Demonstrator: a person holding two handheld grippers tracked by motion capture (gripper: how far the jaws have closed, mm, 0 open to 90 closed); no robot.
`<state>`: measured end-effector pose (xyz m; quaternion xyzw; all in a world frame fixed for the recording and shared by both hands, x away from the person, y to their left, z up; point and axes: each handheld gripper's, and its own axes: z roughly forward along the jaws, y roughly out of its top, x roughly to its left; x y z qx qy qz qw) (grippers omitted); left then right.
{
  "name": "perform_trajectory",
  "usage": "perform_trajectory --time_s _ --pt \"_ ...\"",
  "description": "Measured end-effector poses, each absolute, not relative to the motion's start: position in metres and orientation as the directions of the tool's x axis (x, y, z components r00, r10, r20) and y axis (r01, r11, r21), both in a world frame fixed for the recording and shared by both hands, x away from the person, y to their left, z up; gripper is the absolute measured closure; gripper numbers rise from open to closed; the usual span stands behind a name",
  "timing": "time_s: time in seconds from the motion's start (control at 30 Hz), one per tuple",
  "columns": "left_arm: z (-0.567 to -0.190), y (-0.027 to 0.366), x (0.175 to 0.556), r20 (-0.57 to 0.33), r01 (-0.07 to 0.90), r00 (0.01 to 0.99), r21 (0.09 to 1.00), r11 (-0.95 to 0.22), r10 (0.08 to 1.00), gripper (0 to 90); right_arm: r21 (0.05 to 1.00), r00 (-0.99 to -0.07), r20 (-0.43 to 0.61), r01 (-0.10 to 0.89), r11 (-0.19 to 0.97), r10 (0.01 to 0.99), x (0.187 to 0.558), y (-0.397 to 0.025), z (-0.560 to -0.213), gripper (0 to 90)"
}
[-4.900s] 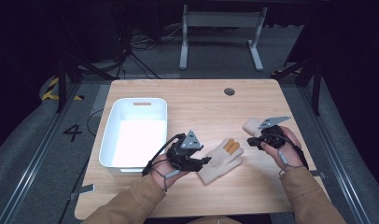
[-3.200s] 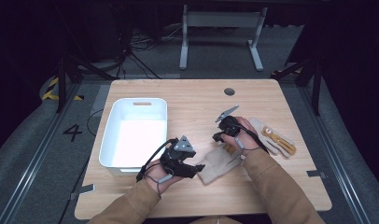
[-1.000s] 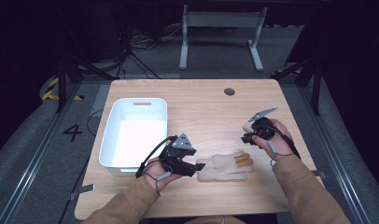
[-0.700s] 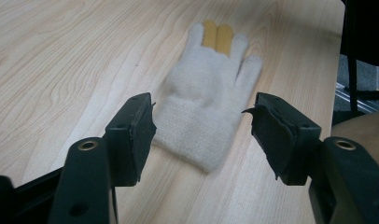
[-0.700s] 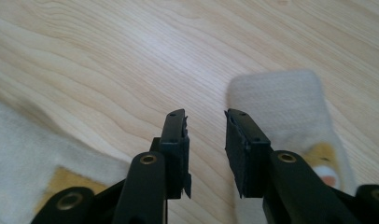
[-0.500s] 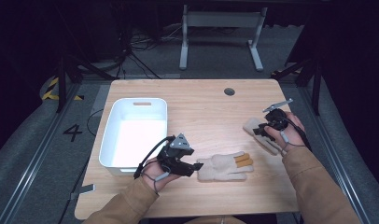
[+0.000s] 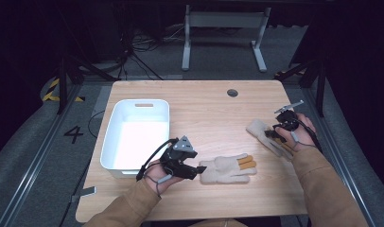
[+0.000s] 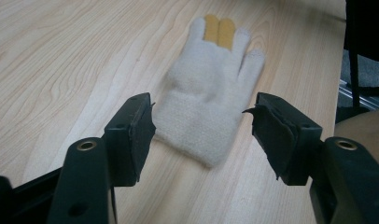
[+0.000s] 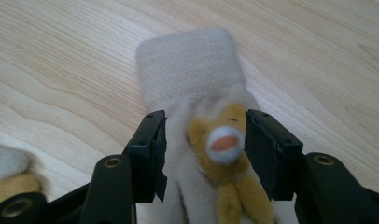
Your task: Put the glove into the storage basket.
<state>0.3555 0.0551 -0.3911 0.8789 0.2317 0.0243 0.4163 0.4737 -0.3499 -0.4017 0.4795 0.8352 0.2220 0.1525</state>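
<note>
The right gripper (image 9: pixel 204 140), jaws spread astride the second glove (image 9: pixel 197 79) near the table's right edge (image 7: pixel 301 156), seems set to close on its yellow part. The left gripper (image 8: pixel 201 135) rests open behind the first glove's (image 8: pixel 206 93) cuff near the front edge, beside the white bin (image 7: pixel 112 156); both forearms reach in from the front

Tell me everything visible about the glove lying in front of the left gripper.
The glove is a cream knitted one with two mustard-yellow fingers, lying flat on the wooden table, cuff toward the left gripper and fingers pointing away. The gripper's jaws stand open on either side of the cuff end without gripping it. It lies apart from the white bin.
</note>
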Motion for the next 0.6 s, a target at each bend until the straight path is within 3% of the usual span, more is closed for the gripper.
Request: perform_trajectory --time_s 0.6 --pt "-0.394 0.055 0.356 -0.150 0.390 0.891 0.736 -0.553 0.429 38.6 0.475 -0.466 -0.044 0.768 0.429 0.883 0.480 -0.361 -0.416 52.1"
